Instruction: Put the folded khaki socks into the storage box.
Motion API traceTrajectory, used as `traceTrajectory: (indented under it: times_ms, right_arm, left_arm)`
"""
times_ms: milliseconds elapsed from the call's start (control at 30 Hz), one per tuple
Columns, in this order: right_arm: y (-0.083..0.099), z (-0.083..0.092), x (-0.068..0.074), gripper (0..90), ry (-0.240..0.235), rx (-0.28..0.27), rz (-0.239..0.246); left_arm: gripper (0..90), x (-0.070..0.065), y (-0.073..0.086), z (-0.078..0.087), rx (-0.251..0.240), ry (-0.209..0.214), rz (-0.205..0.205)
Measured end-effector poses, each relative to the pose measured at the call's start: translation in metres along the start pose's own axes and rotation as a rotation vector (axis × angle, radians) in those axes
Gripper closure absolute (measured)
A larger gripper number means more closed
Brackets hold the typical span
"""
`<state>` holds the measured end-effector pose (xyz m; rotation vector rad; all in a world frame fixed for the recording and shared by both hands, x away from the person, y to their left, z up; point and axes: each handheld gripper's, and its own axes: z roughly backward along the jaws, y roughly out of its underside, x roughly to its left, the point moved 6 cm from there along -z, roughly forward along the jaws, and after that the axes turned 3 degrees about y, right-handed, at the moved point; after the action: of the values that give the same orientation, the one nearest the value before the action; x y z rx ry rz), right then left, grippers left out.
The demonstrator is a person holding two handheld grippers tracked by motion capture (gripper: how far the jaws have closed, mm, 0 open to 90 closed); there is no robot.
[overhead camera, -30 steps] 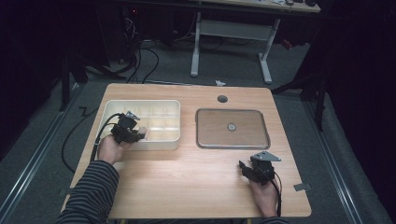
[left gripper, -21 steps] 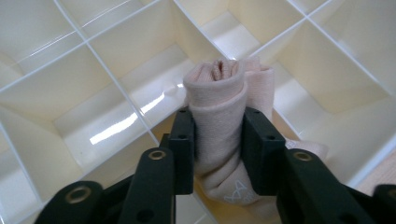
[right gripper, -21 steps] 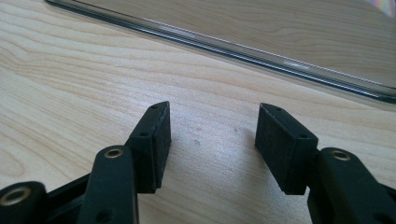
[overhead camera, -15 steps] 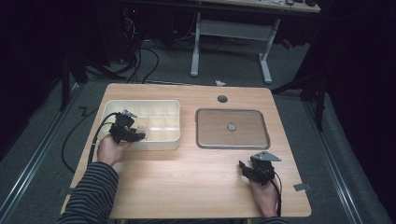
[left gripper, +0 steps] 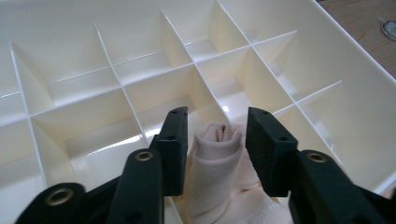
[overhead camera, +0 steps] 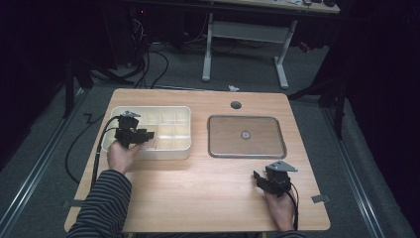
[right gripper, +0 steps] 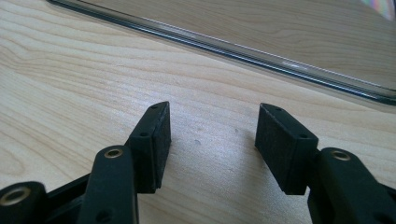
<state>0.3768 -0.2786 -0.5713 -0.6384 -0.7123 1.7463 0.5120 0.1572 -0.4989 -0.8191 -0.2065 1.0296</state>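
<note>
Fingers (right gripper: 156,135) over pale wooden table (overhead camera: 198,188)

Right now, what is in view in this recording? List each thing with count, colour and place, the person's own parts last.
Table: one, light wood, centre of the high view.
Divided box: one, cream, left half of the table, open compartments.
Rolled cloth: one, pale pink, in a near compartment, between the left jaws with a gap on each side.
Tray: one, metal-rimmed, right of the box.
Second table: one, white-legged, behind.
Left gripper: one, black, over the box, jaws just closing, not pressing the cloth.
Right gripper: one, black, open, on bare wood near the tray.
Striped sleeve: one, left forearm.
</note>
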Motion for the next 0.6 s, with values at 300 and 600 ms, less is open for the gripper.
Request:
traceTrajectory:
  times_ms: [300, 600]
  right_arm:
    - [0.0, 0.0, 0.0, 45.2, -0.001, -0.001, 0.002]
    - [0.0, 0.0, 0.0, 45.2, -0.001, -0.001, 0.002]
  left_arm:
    - [81.2, 0.0, 0.005, 0.0, 0.054, -0.007, -0.021]
    - [83.8, 0.002, 0.017, -0.009, 0.173, -0.065, -0.093]
